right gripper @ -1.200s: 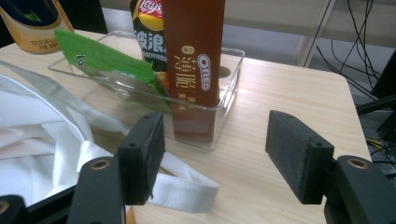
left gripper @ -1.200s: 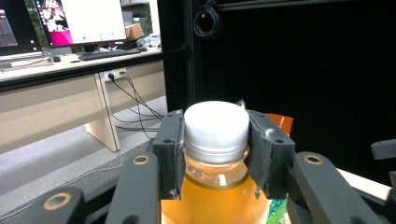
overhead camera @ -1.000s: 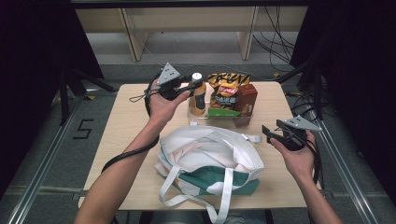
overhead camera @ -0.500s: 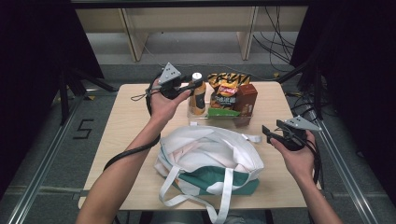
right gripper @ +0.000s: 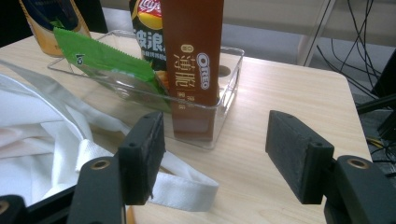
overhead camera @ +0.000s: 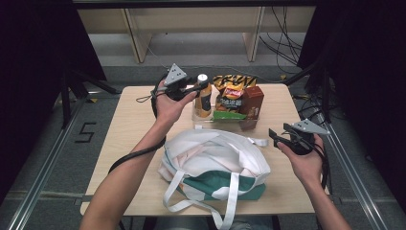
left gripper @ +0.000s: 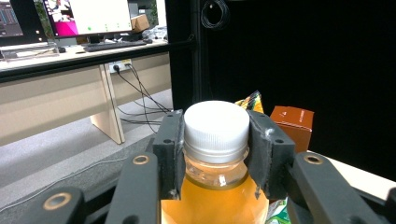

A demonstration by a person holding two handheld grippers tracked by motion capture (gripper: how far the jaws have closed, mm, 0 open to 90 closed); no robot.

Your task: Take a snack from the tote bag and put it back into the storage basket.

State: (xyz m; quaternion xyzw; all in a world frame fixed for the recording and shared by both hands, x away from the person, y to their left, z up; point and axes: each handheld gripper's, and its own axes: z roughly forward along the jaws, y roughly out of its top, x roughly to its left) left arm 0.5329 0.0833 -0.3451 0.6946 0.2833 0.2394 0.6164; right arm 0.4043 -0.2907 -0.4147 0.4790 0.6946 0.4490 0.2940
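So from where I'm standing, nearest the person's edge of the table (overhead camera: 139, 191) there's a white tote bag (overhead camera: 215, 163) with a green bottom, slumped on its side with the mouth gaping and the straps flopped toward the edge. Looks like it's left open like that so stuff can go straight in.

Off to the right of the bag, the right gripper (overhead camera: 282, 139) just hangs over bare tabletop, jaws spread with nothing between them. In the right gripper view one white bag strap (right gripper: 182, 186) lies flat just under the jaws, so my guess is that hand is parked there to grab the strap or steady the bag when needed.

Further back sits a clear plastic tray (right gripper: 229, 100) holding snacks upright: a brown Oreo box (right gripper: 194, 60), a green wrapper (right gripper: 107, 60) leaning against it, and a chip bag (overhead camera: 233, 93) behind. Standing them up in a tray makes each one easy to pinch from above.

At the tray's left end is the juice bottle (left gripper: 217, 205), orange liquid, white cap (left gripper: 215, 123). The left gripper (left gripper: 215, 156) has clamped on it right at the neck, pads (left gripper: 170, 149) pressed on either side of the cap. Gripping under the cap makes sense since the ridge keeps it from slipping on a lift. The bottle looks to be standing in the tray, not lifted yet as far as I can tell.
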